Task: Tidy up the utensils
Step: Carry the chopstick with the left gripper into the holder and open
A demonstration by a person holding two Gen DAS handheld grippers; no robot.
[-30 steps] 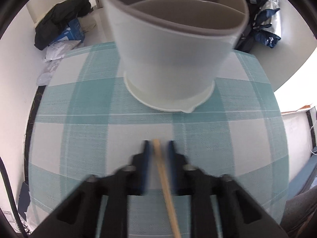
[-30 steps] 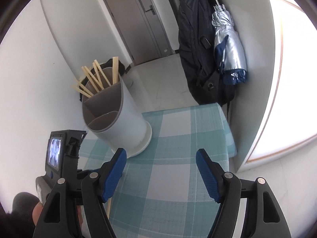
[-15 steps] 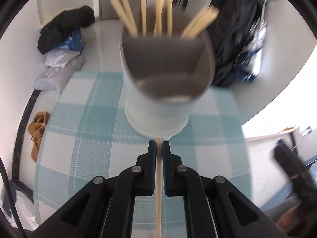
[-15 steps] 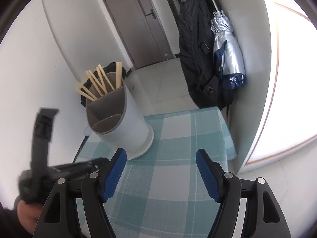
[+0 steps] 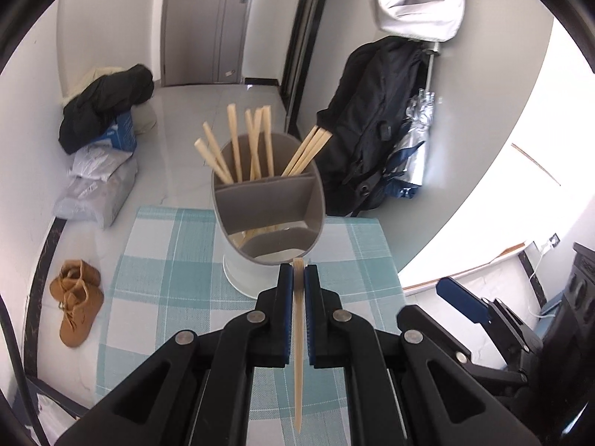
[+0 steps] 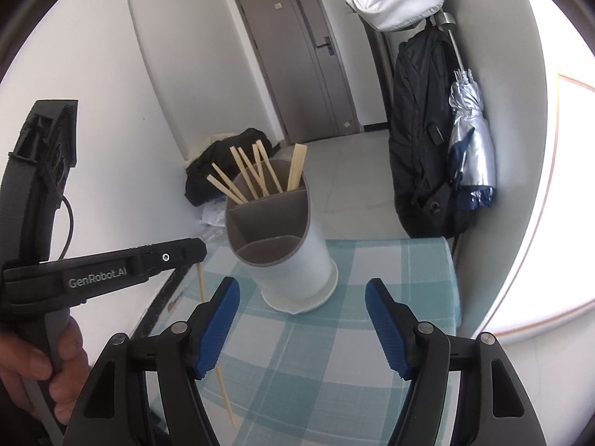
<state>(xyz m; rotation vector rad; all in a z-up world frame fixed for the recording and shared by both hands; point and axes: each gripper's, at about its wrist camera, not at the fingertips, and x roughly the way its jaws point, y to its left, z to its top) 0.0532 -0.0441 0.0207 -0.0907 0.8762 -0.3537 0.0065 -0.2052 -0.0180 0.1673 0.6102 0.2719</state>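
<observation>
Backpack [image 5: 372, 137], umbrella [image 5: 412, 148], boots [image 5: 76, 301] around table [image 5: 167, 278]

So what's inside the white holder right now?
The holder has wooden chopsticks standing in its back compartment. The front compartments look mostly empty, though a few sticks show low down; their bottoms are hidden.

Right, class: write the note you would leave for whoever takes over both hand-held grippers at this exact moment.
Left hand-held gripper: shut on one chopstick, held above the checked tablecloth, just short of the holder.
Right hand-held gripper: open, nothing between its jaws.
Utensil holder: upright on the cloth; several chopsticks stand in its far compartment, the nearer compartments look empty.
Left to do: drop the held chopstick in with the others.
</observation>
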